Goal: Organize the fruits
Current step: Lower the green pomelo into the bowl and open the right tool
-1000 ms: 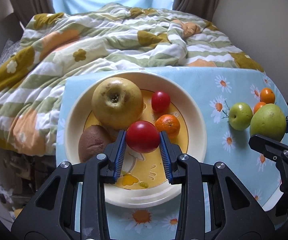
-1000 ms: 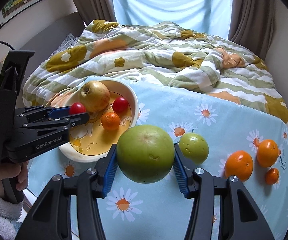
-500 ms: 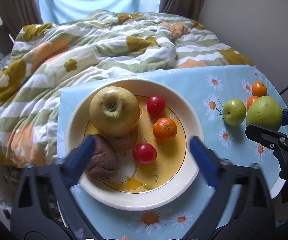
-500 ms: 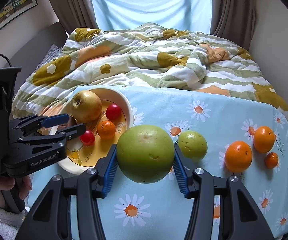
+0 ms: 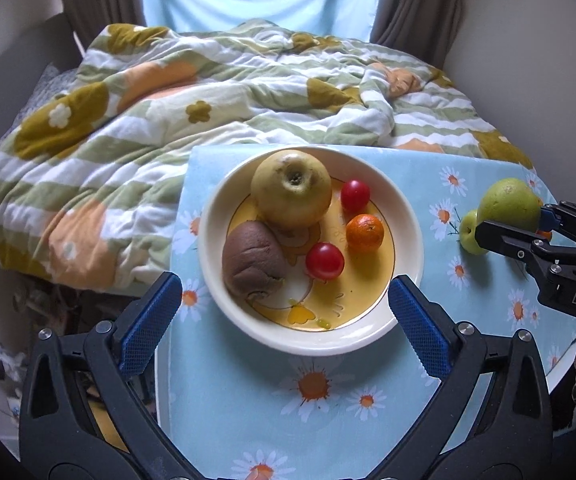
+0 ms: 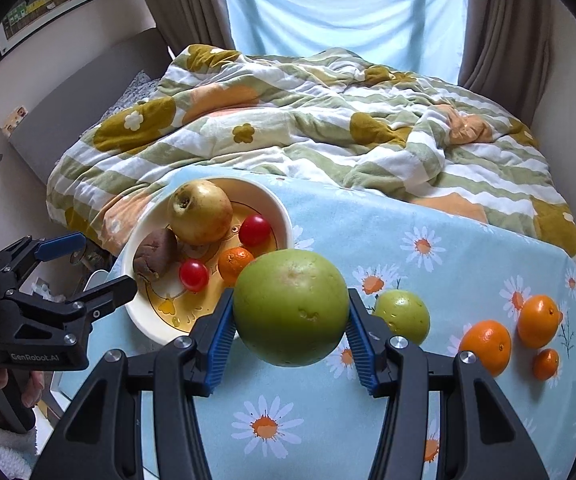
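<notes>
Since a second earlier, your left gripper [image 5: 284,312] let go of the near tomato [image 5: 324,261] and pulled back from the plate [image 5: 405,240], jaws wide apart. Right of the plate, your right gripper [image 6: 290,334] clamped the big green fruit [image 6: 291,307]. Inside the plate sat a yellow apple [image 5: 291,189], brown fruit [image 5: 252,257], mandarin [image 5: 365,233], and both tomatoes.

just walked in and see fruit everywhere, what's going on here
A person with a gripper in each hand is sorting fruit into a plate on a daisy tablecloth. The right gripper is shut on a big green fruit. The left gripper is open and empty near the plate, which holds five pieces. A small green fruit and three oranges wait on the cloth.
</notes>
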A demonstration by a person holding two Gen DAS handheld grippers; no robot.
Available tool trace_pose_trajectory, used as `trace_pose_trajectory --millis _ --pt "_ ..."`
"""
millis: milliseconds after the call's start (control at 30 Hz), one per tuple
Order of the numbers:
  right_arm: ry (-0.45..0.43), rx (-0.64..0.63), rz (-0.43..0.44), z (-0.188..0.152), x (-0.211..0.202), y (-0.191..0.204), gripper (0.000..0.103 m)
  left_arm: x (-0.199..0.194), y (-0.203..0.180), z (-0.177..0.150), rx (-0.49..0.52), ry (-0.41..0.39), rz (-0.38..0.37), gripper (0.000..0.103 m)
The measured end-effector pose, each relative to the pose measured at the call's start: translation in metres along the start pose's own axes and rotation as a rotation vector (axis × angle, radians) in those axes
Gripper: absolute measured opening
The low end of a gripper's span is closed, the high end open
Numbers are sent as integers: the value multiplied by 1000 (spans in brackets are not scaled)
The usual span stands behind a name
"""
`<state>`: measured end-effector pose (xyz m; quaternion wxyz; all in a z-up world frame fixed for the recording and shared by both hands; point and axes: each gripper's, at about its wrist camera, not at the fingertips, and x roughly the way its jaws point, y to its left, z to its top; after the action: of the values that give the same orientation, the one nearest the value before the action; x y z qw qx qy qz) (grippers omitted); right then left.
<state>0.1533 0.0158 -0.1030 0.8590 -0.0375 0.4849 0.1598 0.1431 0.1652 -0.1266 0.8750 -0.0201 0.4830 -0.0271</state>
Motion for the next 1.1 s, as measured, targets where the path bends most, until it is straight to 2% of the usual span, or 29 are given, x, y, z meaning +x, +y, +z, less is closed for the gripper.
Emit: trace_pose_trajectory --millis 167,400,600,900,933,1000,1067,1100 --pt "32 -84 49 7 15 13 48 -12 10 -12 -40 -6 66 103" --pt "96 -144 117 7 46 33 48 -21 25 -30 -120 3 112 103" --pt "151 -171 132 3 74 43 48 -22 33 -43 -163 16 130 103" --pt "165 -164 153 3 83 47 49 -20 35 -51 -178 27 126 103" --pt "162 -158 154 2 82 47 51 -19 35 -51 -178 28 124 103" --pt "141 -147 166 2 77 46 72 -19 36 -52 -175 31 123 103" --pt "113 -142 171 2 72 44 86 -19 35 -53 -174 33 119 103" --pt "103 -140 168 2 69 43 87 -20 35 -53 -173 33 116 103"
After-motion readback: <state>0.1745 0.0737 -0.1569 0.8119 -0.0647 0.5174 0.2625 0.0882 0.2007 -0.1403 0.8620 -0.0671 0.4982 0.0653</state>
